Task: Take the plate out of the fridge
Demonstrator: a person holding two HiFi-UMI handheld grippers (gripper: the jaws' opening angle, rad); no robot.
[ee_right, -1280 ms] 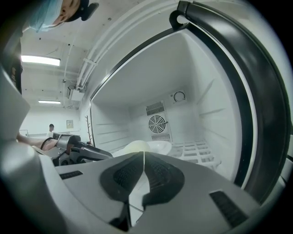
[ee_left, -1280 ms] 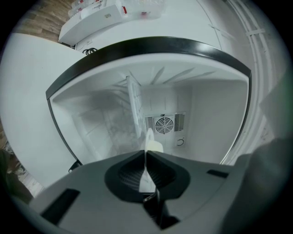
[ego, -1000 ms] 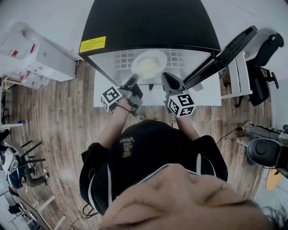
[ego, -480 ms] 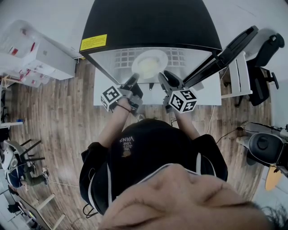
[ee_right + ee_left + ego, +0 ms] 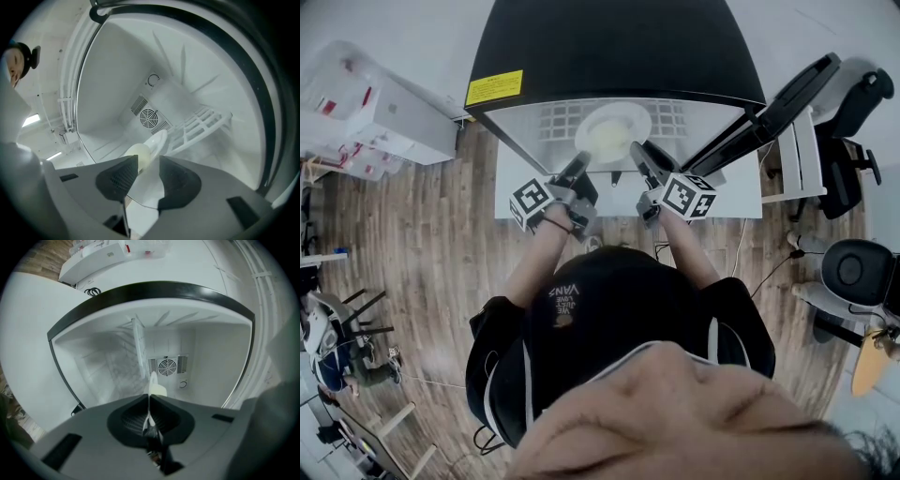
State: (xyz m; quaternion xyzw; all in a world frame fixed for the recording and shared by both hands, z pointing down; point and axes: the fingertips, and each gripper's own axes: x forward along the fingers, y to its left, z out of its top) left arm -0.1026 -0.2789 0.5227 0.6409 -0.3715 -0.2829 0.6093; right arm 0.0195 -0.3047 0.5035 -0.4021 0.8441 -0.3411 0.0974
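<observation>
Plate (image 5: 614,131) in fridge (image 5: 609,47), upper centre: left gripper (image 5: 580,163) clamped on rim for steadying, right gripper (image 5: 637,152) jaws just opening around rim.

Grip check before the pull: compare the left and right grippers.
The left gripper is shut on the plate's rim; the right gripper's jaws have just been opening and stand apart around it. Left holds the plate's left side, right sits at its right. Both reach into the fridge.
</observation>
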